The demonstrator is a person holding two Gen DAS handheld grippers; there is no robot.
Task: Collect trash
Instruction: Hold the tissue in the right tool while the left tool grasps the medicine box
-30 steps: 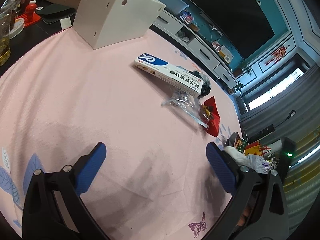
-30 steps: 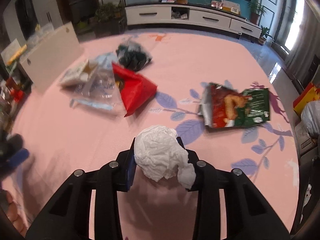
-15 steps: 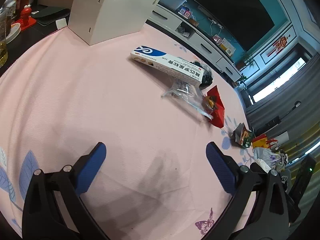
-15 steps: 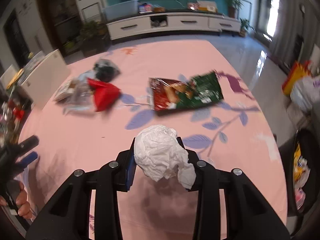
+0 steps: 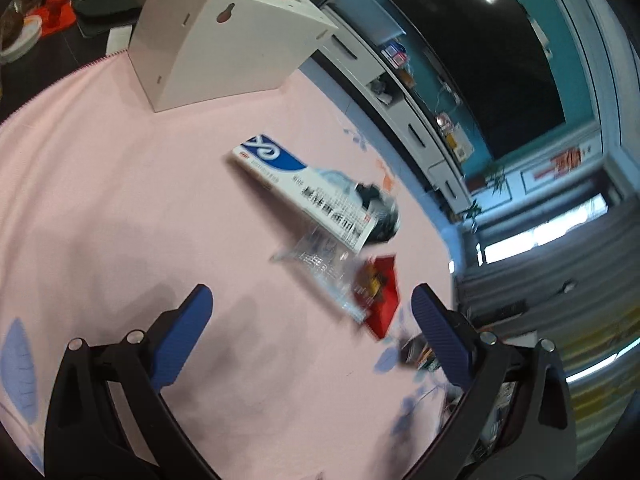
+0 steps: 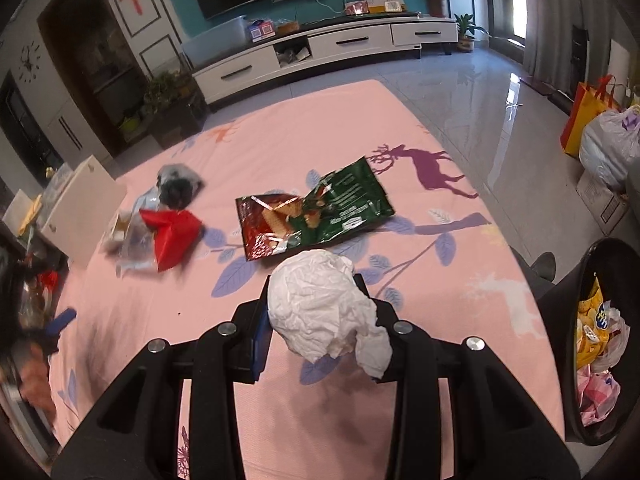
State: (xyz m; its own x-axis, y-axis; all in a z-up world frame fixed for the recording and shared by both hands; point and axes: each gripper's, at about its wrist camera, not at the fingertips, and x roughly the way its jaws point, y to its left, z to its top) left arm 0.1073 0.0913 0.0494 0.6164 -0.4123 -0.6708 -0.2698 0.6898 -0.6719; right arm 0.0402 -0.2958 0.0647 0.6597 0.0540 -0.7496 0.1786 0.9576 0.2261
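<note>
My right gripper (image 6: 316, 312) is shut on a crumpled white tissue (image 6: 320, 304), held above the pink tablecloth (image 6: 312, 136). Ahead of it lies a red and green snack bag (image 6: 316, 210); a red wrapper (image 6: 174, 234), clear plastic (image 6: 130, 238) and a dark bag (image 6: 178, 184) lie to its left. A black trash bin (image 6: 592, 344) with rubbish inside stands off the table's right edge. My left gripper (image 5: 312, 320) stands open and empty over the cloth, short of a blue and white carton (image 5: 304, 190), clear plastic (image 5: 320, 264) and the red wrapper (image 5: 380, 300).
A white box (image 5: 224, 36) stands at the far left of the table. Beyond the table are a TV cabinet (image 6: 320, 50), glossy floor and bags (image 6: 604, 136) at the right. My left gripper's blue tip (image 6: 60, 320) shows at the left edge of the right wrist view.
My right gripper has swung right with the tissue; the trash bin has come into its view. My left gripper has shifted and rolled, so the carton and wrappers sit closer to its fingers.
</note>
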